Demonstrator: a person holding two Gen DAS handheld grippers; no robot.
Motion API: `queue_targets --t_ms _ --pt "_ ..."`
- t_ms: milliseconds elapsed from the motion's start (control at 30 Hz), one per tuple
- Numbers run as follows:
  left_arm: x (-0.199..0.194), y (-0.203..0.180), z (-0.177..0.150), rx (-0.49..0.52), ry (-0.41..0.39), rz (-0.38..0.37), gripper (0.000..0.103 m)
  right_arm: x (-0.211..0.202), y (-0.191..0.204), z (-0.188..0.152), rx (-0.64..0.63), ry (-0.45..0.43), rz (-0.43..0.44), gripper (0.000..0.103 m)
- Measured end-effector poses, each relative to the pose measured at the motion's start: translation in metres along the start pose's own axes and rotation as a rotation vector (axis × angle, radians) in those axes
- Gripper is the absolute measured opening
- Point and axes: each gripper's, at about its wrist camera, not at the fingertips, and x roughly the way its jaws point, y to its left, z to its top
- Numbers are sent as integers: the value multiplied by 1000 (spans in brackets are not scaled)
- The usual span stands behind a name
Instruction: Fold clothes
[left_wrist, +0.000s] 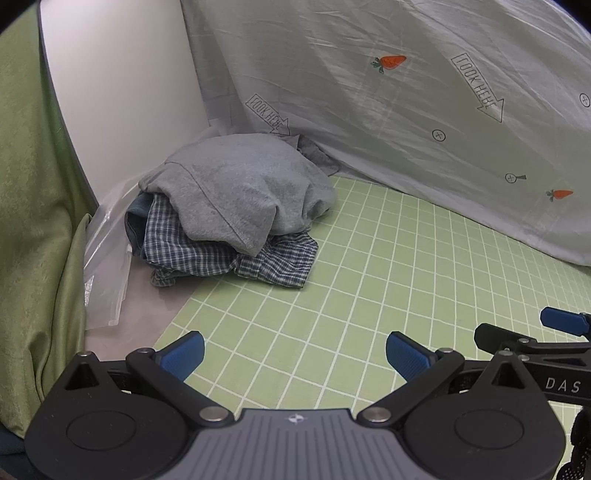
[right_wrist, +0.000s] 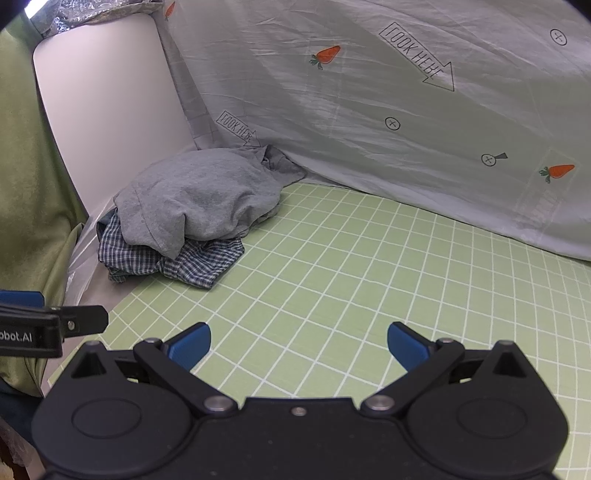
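Showing both grippers, left gripper (left_wrist: 295, 356) and right gripper (right_wrist: 299, 345), jaws wide, empty; ahead-left, grey shirt (left_wrist: 240, 192) atop plaid garment (left_wrist: 229, 258), possibly denim beneath.

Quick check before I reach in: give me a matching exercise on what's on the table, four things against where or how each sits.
Things:
1. grey garment
2. plaid garment
3. clear plastic bag
4. left gripper

States:
A. open, holding nothing, over the green grid mat
B. crumpled at the bottom of the pile
C. flat on the table, left of the pile
D. draped on top of the pile

Pairs: 1-D, 2-B, 3-C, 4-A
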Motion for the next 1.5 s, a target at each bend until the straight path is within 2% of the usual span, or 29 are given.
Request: queue_targets --t_ms 133,300,533,733,833,900,1100,1200,1333,1400,1467,1500 --pt "7 2 8 -11 5 -3 103 4 1 5 -14 -10 7 103" --pt "22 4 24 -16 1 -47 103 10 -6 20 25 -52 21 103" --pt "56 15 57 40 14 1 103 48 -5 63 53 -98 48 103" --pt "103 63 113 -12 15 70 103 109 19 117 -12 -84 76 103" --pt "135 102 145 -82 13 132 101 152 32 148 -64 -71 42 103" --pt "157 132 165 -163 15 146 98 183 40 172 -88 -68 35 103" --pt "222 207 202 -404 47 145 87 290 61 243 -106 -34 108 102" --pt "247 223 211 -492 60 103 86 341 67 265 -58 14 148 96" --pt "266 234 217 -556 61 70 81 396 69 277 39 100 247 94" --pt "271 236 218 -579 59 59 72 413 68 280 102 122 301 93" --pt "271 236 219 -589 52 43 51 425 65 280 180 157 378 77" --pt "272 236 220 -584 49 43 46 429 64 280 208 174 419 58"
